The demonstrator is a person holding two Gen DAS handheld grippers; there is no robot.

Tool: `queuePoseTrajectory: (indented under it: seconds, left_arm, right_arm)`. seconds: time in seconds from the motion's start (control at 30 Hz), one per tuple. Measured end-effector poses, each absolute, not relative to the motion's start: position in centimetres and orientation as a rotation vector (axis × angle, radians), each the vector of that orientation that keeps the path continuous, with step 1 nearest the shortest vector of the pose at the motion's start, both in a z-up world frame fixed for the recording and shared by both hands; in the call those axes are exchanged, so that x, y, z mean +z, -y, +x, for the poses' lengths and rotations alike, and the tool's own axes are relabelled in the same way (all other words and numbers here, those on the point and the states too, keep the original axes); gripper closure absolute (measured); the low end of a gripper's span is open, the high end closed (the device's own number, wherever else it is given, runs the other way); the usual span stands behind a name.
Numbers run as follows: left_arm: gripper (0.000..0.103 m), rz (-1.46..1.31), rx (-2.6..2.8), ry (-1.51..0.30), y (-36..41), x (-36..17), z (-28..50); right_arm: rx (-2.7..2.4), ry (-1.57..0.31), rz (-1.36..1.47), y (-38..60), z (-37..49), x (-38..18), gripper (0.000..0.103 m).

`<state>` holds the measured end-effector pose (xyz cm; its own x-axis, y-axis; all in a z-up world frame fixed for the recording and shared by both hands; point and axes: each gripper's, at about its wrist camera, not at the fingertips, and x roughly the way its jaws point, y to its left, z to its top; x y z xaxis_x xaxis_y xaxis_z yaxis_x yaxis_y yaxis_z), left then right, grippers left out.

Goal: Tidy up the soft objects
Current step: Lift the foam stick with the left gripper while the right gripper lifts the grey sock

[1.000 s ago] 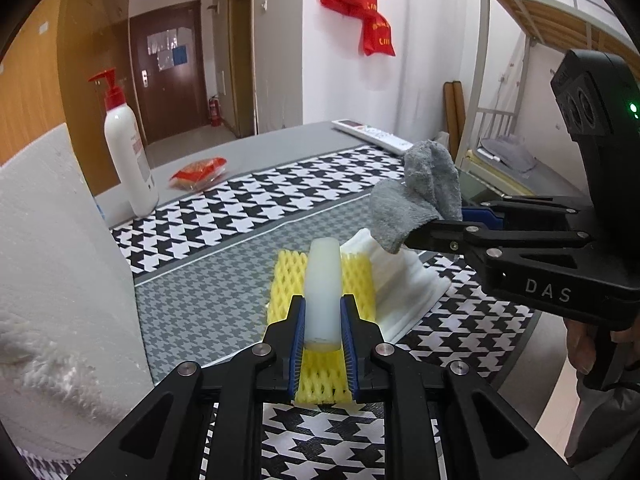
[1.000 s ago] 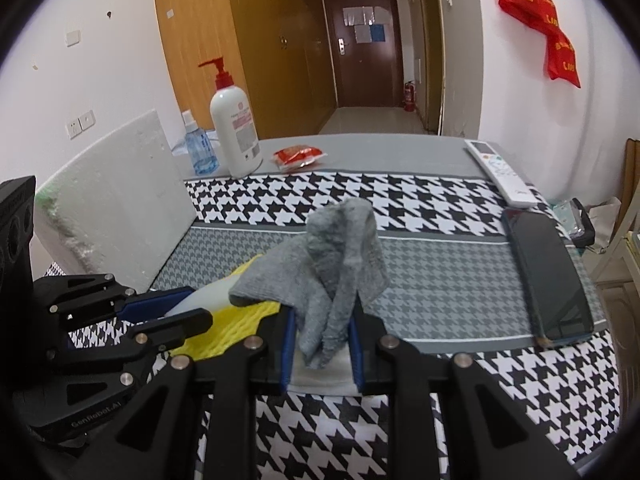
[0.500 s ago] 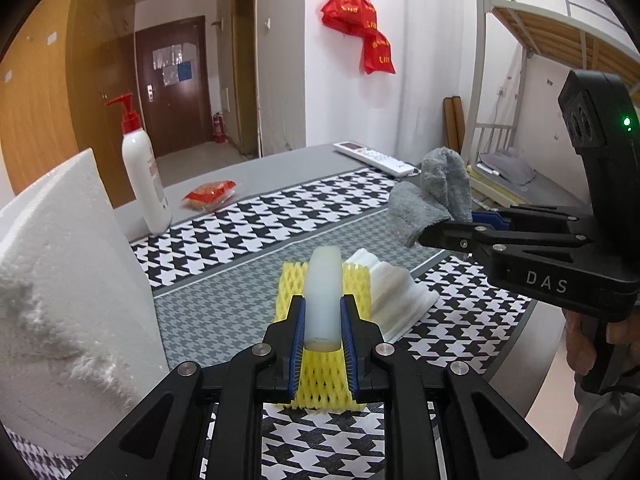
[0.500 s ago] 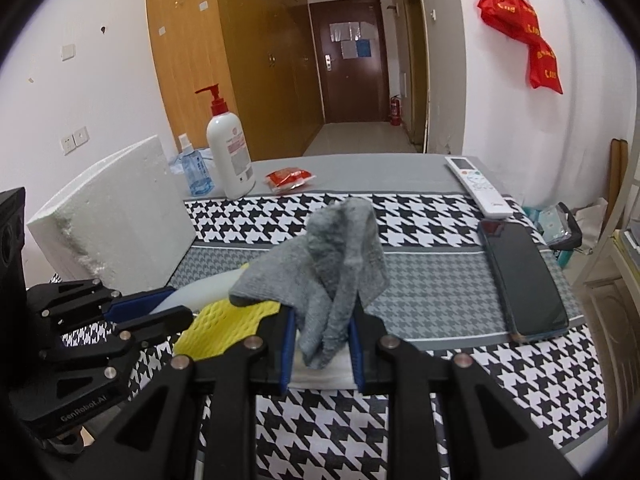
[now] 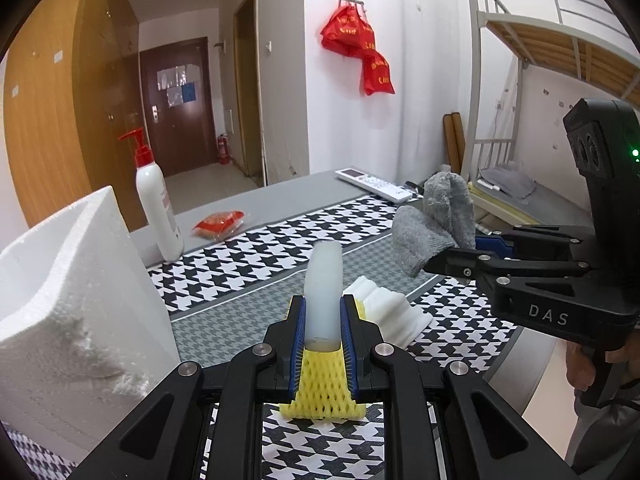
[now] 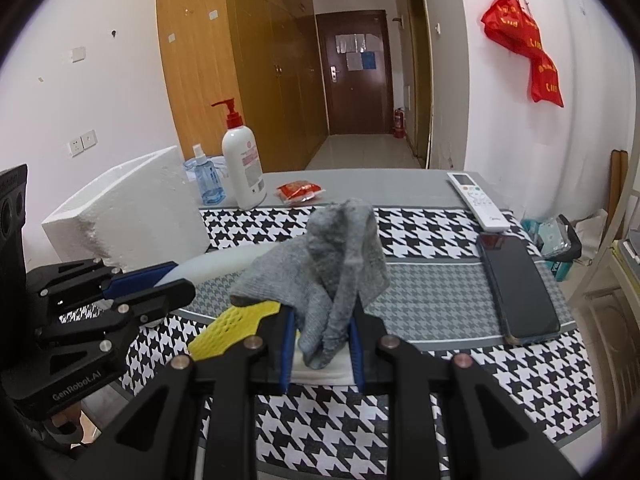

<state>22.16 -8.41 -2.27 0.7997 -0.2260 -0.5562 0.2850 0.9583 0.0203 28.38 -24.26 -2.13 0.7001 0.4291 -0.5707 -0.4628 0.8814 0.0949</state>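
Observation:
My left gripper (image 5: 322, 328) is shut on a white foam tube (image 5: 323, 292) and holds it above the table. A yellow foam net (image 5: 322, 388) lies under it, with a white ridged foam piece (image 5: 394, 312) beside it on the right. My right gripper (image 6: 322, 344) is shut on a grey sock (image 6: 332, 264) and holds it up above those pieces. The sock (image 5: 436, 220) and right gripper also show at the right of the left wrist view. The left gripper (image 6: 132, 284) shows at the left of the right wrist view.
A white styrofoam box (image 5: 68, 300) stands at the left. A pump bottle (image 6: 242, 164), blue spray bottle (image 6: 206, 180), red packet (image 6: 300, 192), remote (image 6: 478, 200) and phone (image 6: 516, 288) lie on the houndstooth cloth (image 6: 420, 232). The table edge is near.
Both grippers have risen and drawn back from the table with their objects still held. The foam tube is now lifted clear of the yellow net.

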Motion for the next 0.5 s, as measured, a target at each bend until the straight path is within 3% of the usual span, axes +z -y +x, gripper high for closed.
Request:
queuePoseTrajectory:
  seconds: [0.5]
  left_arm:
    - [0.085,0.093,-0.240,-0.542,6.9,-1.2,19.9]
  right_arm:
    - [0.508,-0.578,-0.081,23.5,26.4,-0.9,0.076]
